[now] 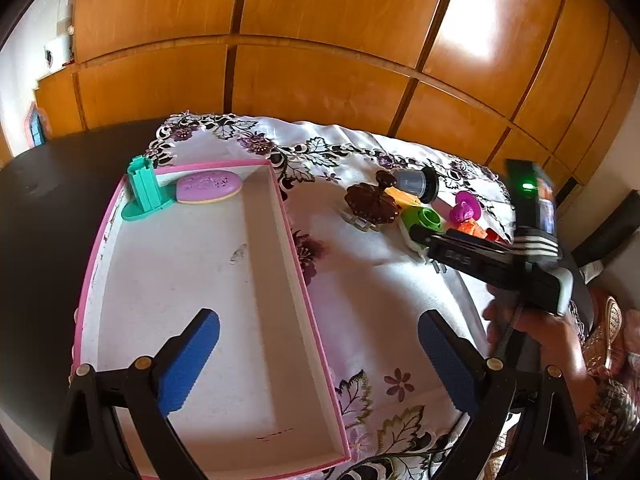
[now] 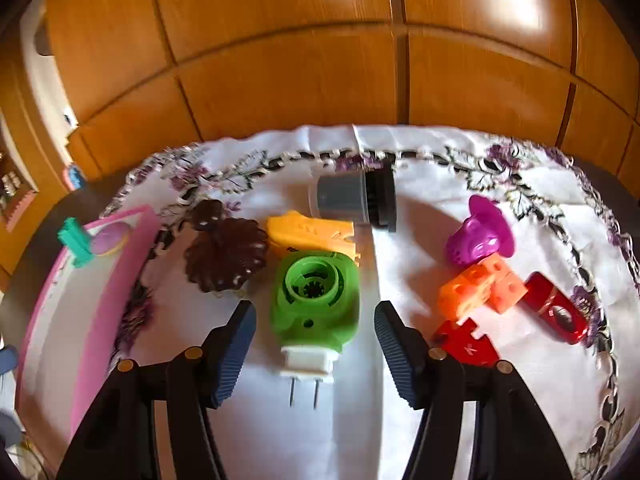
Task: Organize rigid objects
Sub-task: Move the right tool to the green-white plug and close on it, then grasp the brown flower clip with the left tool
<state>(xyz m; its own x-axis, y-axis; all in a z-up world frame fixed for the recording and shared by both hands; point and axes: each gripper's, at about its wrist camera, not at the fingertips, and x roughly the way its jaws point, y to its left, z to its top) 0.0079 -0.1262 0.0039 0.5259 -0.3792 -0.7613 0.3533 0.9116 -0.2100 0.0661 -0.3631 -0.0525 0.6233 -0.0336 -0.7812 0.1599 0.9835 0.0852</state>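
Glossy wooden cabinet panels point(image 2: 280, 60); smooth, sheened embroidered tablecloth point(image 2: 420, 380); matt cardboard-like pink-rimmed box point(image 1: 200, 280); shiny plastic green plug point(image 2: 314, 296) with bare metal prongs; ribbed, rubbery blue gripper pads point(image 1: 188, 360).

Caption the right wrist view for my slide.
Open right gripper straddles green plug-in device on floral tablecloth.

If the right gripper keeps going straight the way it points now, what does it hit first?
Most likely the green plug-in device. It lies on the tablecloth straight ahead of the open right gripper, its body between the two fingertips, untouched by the pads. Depth is hard to judge; the white pronged end is nearest.
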